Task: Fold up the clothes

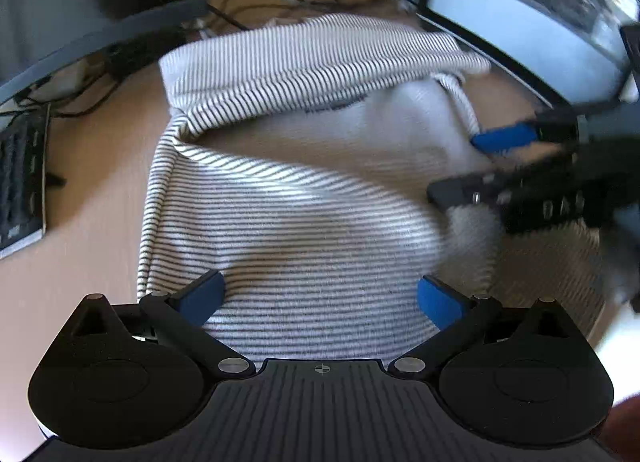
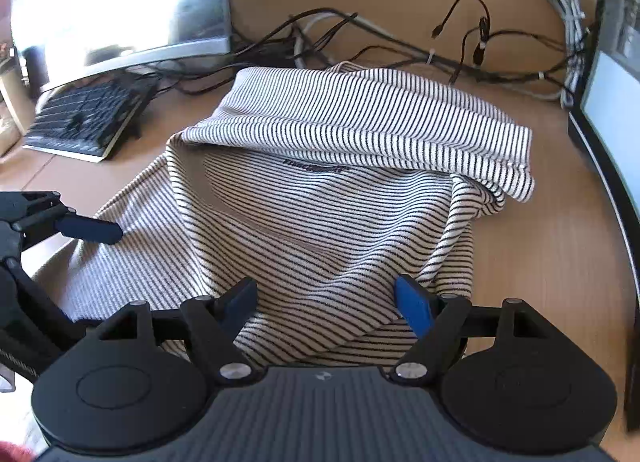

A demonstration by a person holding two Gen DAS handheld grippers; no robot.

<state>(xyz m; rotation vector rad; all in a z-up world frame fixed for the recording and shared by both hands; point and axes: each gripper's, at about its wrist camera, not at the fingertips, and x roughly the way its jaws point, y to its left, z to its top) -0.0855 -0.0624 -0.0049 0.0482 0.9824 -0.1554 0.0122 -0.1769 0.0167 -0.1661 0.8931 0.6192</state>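
Note:
A white garment with thin dark stripes [image 2: 320, 213] lies crumpled on the wooden desk [image 2: 552, 246]. Its far part is folded over into a thick band [image 2: 380, 121], with a small dark logo just below the band. My right gripper [image 2: 326, 304] stands open over the garment's near right part, holding nothing. In the left wrist view my left gripper [image 1: 320, 298] is open above the same striped cloth [image 1: 304, 213]. The right gripper [image 1: 468, 165] shows blurred at the right there, jaws apart at the cloth's edge. One blue fingertip of the left gripper [image 2: 96, 230] reaches in from the left.
A dark keyboard [image 2: 84, 121] sits propped at the back left under a curved monitor [image 2: 120, 1]. Tangled cables [image 2: 400, 45] run along the back wall. A second screen [image 2: 608, 109] borders the desk on the right. Bare desk shows to the garment's right.

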